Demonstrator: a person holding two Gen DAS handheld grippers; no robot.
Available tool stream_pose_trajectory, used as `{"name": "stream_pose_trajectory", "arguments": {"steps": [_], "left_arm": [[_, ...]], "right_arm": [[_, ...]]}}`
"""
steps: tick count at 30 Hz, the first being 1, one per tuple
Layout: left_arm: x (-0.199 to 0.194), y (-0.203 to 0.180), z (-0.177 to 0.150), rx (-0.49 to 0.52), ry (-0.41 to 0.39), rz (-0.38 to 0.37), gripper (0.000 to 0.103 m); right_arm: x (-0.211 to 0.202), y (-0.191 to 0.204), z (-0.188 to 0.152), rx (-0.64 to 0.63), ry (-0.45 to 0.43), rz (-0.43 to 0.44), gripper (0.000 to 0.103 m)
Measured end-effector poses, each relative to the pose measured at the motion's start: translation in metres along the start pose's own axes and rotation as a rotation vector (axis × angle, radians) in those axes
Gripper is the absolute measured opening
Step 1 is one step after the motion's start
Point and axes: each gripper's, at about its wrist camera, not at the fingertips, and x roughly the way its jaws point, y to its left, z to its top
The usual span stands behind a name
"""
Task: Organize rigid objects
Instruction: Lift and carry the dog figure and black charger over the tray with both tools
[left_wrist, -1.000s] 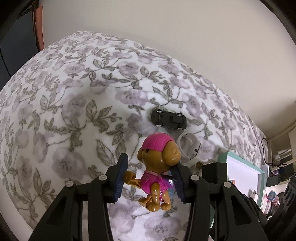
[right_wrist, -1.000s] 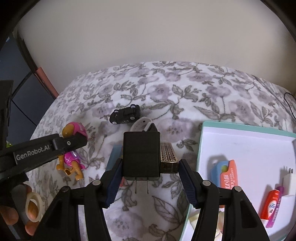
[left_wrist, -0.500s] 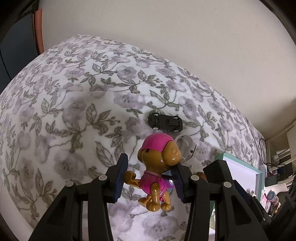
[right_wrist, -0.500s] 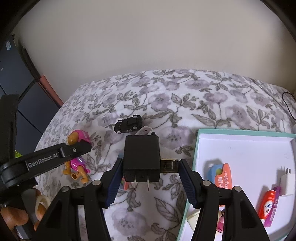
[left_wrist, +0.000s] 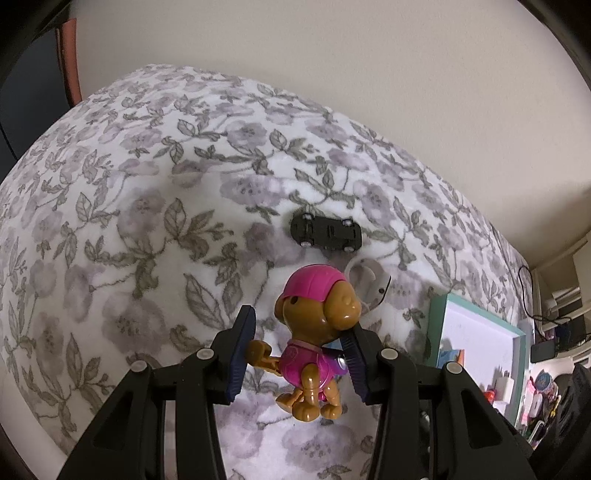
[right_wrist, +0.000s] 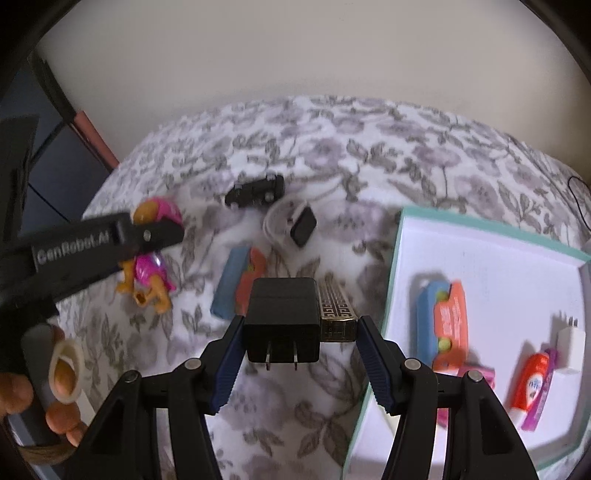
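Between the blue pads of the left claw (left_wrist: 297, 354) sits a brown toy pup (left_wrist: 314, 332) in a pink helmet and vest, gripped at the body and lifted above the floral bedspread (left_wrist: 129, 221). Just beyond it on the cover lie a white smartwatch (left_wrist: 369, 284) and, a little farther, a black toy car (left_wrist: 327, 233) turned wheels-up.

The right claw (right_wrist: 299, 354) holds a black plug adapter (right_wrist: 283, 319), prongs pointing back toward the camera, pressed together with a black-and-gold patterned bar (right_wrist: 338, 314) against the right pad. Past them a blue-and-orange packet (right_wrist: 240, 286) rests on the bedspread. To the right is a teal-rimmed white tray (right_wrist: 397, 258) holding a similar packet (right_wrist: 443, 321), a white charger (right_wrist: 570, 345) and an orange tube (right_wrist: 530, 380).
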Motion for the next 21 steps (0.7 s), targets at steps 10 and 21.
{"name": "stream_pose_trajectory", "arguments": {"steps": [10,21], "left_arm": [[0.036,-0.006,-0.016,0.077,0.144,0.04,0.048],[0.049,-0.01,-0.021,0.159,0.194,0.099,0.041]], "right_arm": [[0.024,0.003,-0.021,-0.026,0.126,-0.009,0.063],[0.029,0.01,-0.025,-0.083,0.174,-0.03,0.063]]}}
